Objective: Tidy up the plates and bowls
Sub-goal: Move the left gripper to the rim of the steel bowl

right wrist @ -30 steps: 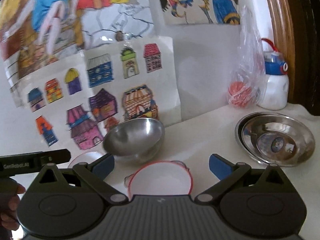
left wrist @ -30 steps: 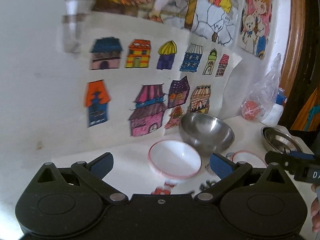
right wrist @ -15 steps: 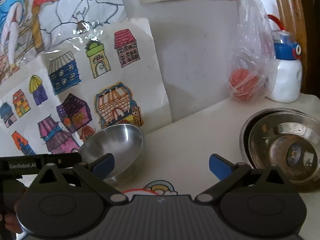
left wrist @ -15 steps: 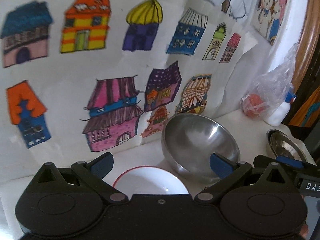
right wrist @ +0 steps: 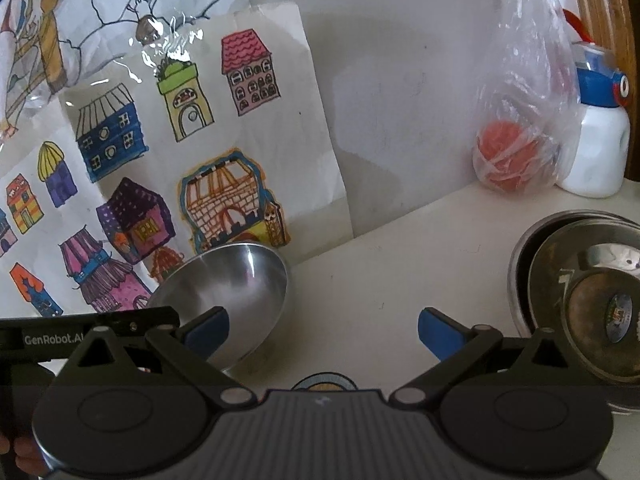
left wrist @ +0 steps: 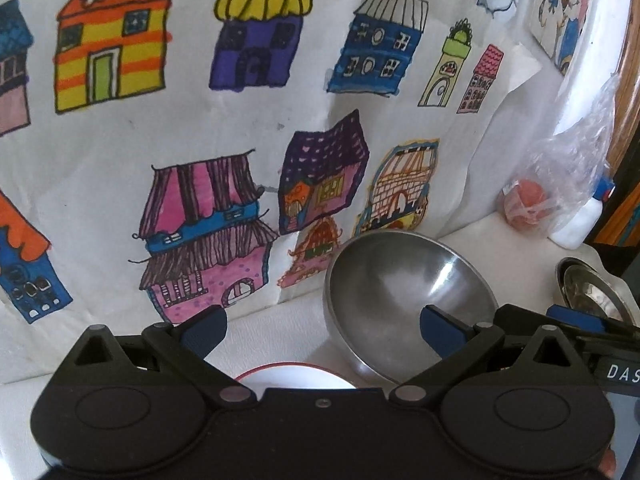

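A round steel bowl (left wrist: 408, 300) stands tilted on the white counter, close to the drawings on the wall; the right wrist view has the same steel bowl (right wrist: 236, 292) at lower left. My left gripper (left wrist: 322, 324) is open, its right finger in front of the bowl's inside. Just under it peeks a white bowl with a red rim (left wrist: 296, 378), mostly hidden by the gripper body. My right gripper (right wrist: 322, 326) is open over bare counter. Stacked steel plates (right wrist: 580, 300) lie at the right; the left wrist view catches the plates' edge (left wrist: 592, 284).
Children's house drawings (left wrist: 248, 152) cover the wall behind. A plastic bag with a red ball (right wrist: 508, 156) and a white bottle with a blue cap (right wrist: 596, 148) stand at the back right. A rainbow sticker (right wrist: 324, 382) shows on the counter.
Both grippers have moved forward and lower toward the wall. The white bowls have slid under the gripper bodies and the steel bowl looms larger. Both stay open.
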